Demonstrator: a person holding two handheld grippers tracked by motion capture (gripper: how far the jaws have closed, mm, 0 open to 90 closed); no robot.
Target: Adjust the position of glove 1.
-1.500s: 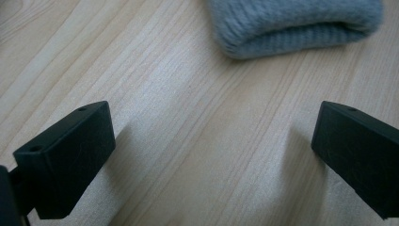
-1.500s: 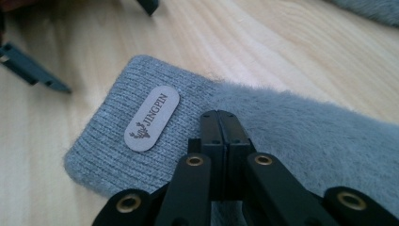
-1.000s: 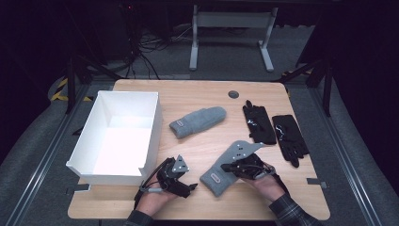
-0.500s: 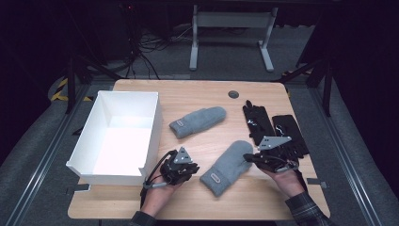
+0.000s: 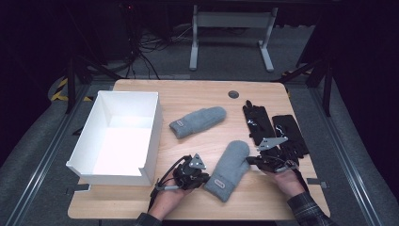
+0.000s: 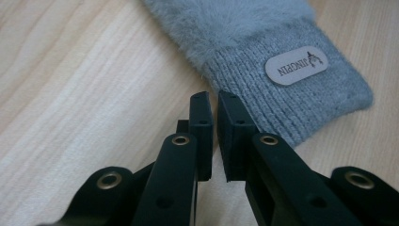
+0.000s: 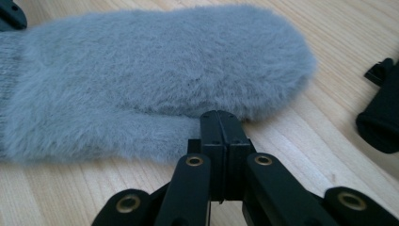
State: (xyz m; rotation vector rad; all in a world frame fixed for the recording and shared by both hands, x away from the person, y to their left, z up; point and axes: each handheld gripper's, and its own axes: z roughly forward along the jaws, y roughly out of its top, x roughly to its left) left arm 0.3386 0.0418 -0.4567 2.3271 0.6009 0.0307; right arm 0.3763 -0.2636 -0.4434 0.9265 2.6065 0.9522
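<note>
A fluffy grey mitten (image 5: 230, 169) lies flat near the table's front, its knit cuff with a pale label (image 6: 296, 68) toward me. My left gripper (image 5: 206, 179) is at the cuff's left edge. Its jaws have just closed to a thin slit, and I see nothing gripped between them. My right gripper (image 5: 249, 160) is fully shut, with its tips against the mitten's (image 7: 155, 80) thumb side. A second grey mitten (image 5: 197, 121) lies farther back, mid-table.
An open white box (image 5: 153, 127) stands at the left. Two black gloves (image 5: 256, 120) (image 5: 289, 134) lie at the right, close behind my right hand; one edge of a black glove (image 7: 381, 122) is in the right gripper view. A round hole (image 5: 233, 94) sits near the table's far edge.
The right gripper slid right, off the near mitten's top to its thumb edge. The left gripper moved in toward the cuff and its jaws closed. Both mittens stayed where they were.
</note>
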